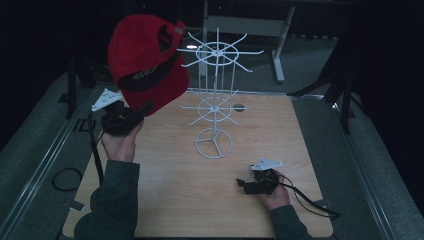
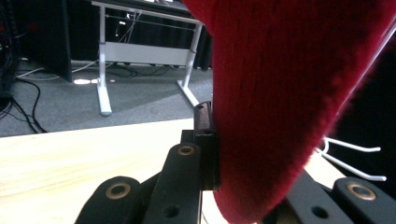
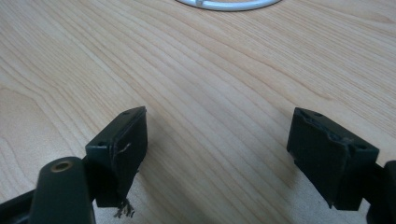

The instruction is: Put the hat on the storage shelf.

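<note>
A red cap (image 1: 145, 60) with a black band is held up in the air at the left, close to the top arms of a white wire display rack (image 1: 215, 95) standing mid-table. My left gripper (image 1: 142, 111) is shut on the cap's lower edge. In the left gripper view the red cap (image 2: 289, 93) hangs between the jaws and hides the right one, and one black finger (image 2: 205, 135) presses against it. My right gripper (image 1: 243, 184) rests low over the wooden table (image 1: 200, 200) at the front right. Its jaws stand wide apart in the right gripper view (image 3: 217, 154), nothing between them.
The rack's round white base (image 1: 214, 143) sits on the table in front of the right gripper, its rim (image 3: 224, 4) at the top of the right gripper view. A white-legged desk (image 2: 140, 51) stands behind the table. Cables trail from both grippers.
</note>
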Demonstrator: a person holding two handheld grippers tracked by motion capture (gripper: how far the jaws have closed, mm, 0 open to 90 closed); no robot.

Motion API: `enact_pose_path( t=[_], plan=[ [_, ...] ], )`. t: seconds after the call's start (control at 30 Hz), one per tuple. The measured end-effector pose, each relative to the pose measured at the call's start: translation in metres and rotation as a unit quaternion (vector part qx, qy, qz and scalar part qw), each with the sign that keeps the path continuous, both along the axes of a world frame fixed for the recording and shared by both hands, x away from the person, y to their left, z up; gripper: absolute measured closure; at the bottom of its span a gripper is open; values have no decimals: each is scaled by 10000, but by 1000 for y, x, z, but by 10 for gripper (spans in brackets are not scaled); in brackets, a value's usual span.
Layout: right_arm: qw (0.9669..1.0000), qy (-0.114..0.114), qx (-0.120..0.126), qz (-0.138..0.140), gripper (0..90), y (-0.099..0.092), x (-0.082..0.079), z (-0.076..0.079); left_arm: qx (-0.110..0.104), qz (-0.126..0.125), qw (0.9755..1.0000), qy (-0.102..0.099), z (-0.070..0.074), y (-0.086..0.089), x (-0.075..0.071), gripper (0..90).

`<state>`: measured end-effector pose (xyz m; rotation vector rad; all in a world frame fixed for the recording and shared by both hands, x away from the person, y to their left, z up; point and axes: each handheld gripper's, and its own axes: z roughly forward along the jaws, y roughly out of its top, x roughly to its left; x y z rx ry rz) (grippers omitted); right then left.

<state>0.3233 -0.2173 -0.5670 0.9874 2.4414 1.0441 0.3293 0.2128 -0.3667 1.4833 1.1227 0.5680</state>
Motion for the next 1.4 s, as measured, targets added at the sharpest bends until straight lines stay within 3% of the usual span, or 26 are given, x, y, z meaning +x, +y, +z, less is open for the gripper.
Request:
enact_pose_path(
  t=[0.27,0.73,1.4],
  plan=[
    [10000,2,2,-1,200,0,0,0,71,13,9999,71,-6,-1,2,859],
    [10000,-3,-1,1,200,0,0,0,404,146,9990,116,-12,-8,1,858],
    [10000,-9,0,1,200,0,0,0,430,217,9983,333,-32,-9,0,858]
  ],
)
